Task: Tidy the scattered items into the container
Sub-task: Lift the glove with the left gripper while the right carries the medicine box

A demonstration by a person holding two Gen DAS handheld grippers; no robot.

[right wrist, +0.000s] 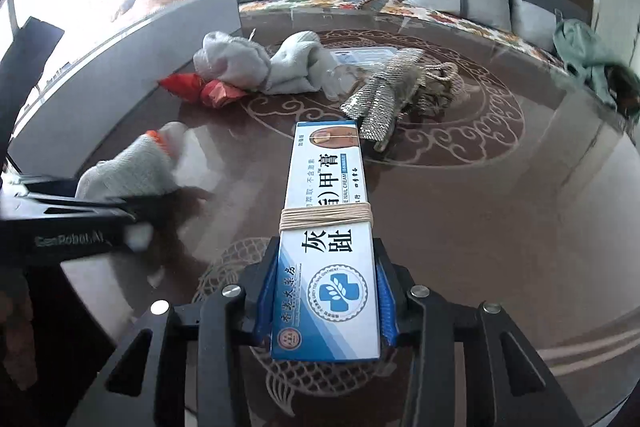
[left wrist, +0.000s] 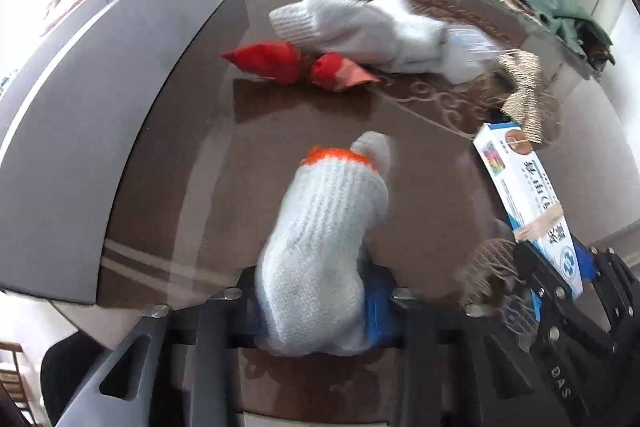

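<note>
I have something in each gripper. My left gripper [left wrist: 316, 307] is clamped on a knit glove [left wrist: 324, 239] with an orange cuff; my right gripper [right wrist: 324, 311] is clamped on a long blue-and-white box [right wrist: 326, 239] with a rubber band [right wrist: 326, 217] wound round its middle. Both are held above the glass table [right wrist: 500, 207]. The grey box-like wall [left wrist: 120, 87] on the left looks like the container, though I can't see its opening.

What worries me first is the glove. It is limp, gripped at its lower bulk, and the cuff end flops forward free; a quick swing could let it slide out or drag over the table. The box is pinched only near its back end, so most of its length overhangs; a bump on the container wall would lever it out of the pads. The two grippers are also near each other, and the box end shows just beside my left tool, so crossing paths risks a knock.

The box's long axis runs straight ahead along my right fingers, pointing toward the sequin pouch [right wrist: 380, 103] and the sofa beyond. The glove's axis runs forward too, cuff away from me, leaning slightly right.

Still on the table: red wrappers [left wrist: 296, 65] and white socks [left wrist: 372, 31], touching each other.
</note>
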